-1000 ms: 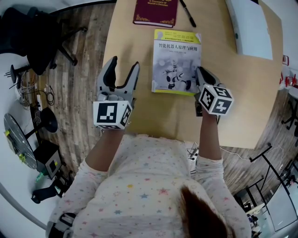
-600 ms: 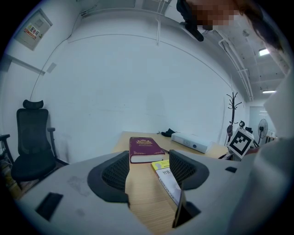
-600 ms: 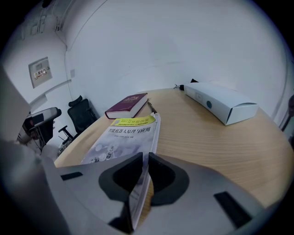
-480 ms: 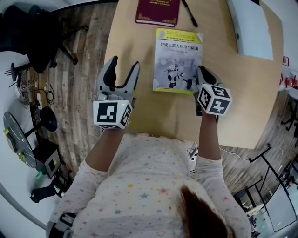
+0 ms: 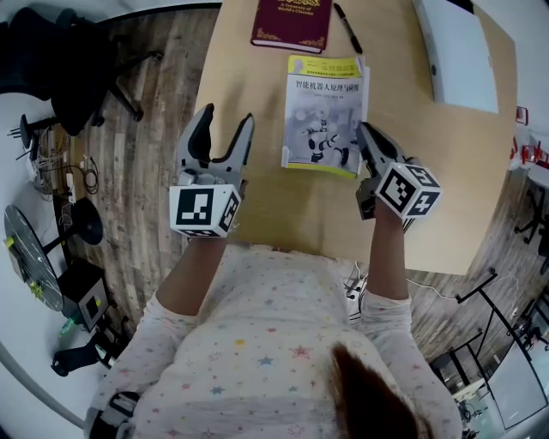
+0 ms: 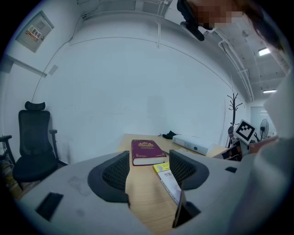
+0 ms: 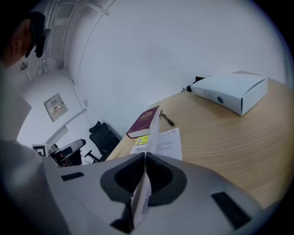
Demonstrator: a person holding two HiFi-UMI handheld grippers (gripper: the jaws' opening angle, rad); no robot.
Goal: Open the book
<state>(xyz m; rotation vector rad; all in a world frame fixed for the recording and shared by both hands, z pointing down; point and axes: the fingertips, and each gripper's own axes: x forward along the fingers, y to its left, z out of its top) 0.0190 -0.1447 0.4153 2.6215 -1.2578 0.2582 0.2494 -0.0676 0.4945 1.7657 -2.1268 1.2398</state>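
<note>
A book with a yellow and white cover (image 5: 324,111) lies on the wooden table (image 5: 446,171) in front of me. My right gripper (image 5: 364,141) is at the book's near right corner, shut on the front cover. In the right gripper view the cover (image 7: 151,133) stands on edge between the jaws of that gripper (image 7: 143,158), and a white printed page (image 7: 169,141) shows beneath it. My left gripper (image 5: 226,125) hovers open over the table's left edge, a little left of the book. From the left gripper view the book (image 6: 171,181) lies just past the right finger of this gripper (image 6: 149,172).
A maroon book (image 5: 292,21) lies beyond the yellow one, with a black pen (image 5: 346,26) to its right. A long white box (image 5: 459,51) sits at the back right. A black office chair (image 5: 69,51) stands on the floor left of the table.
The right gripper has tilted and drawn slightly right, raising the cover's right edge off the pages. The left gripper has stayed put.
</note>
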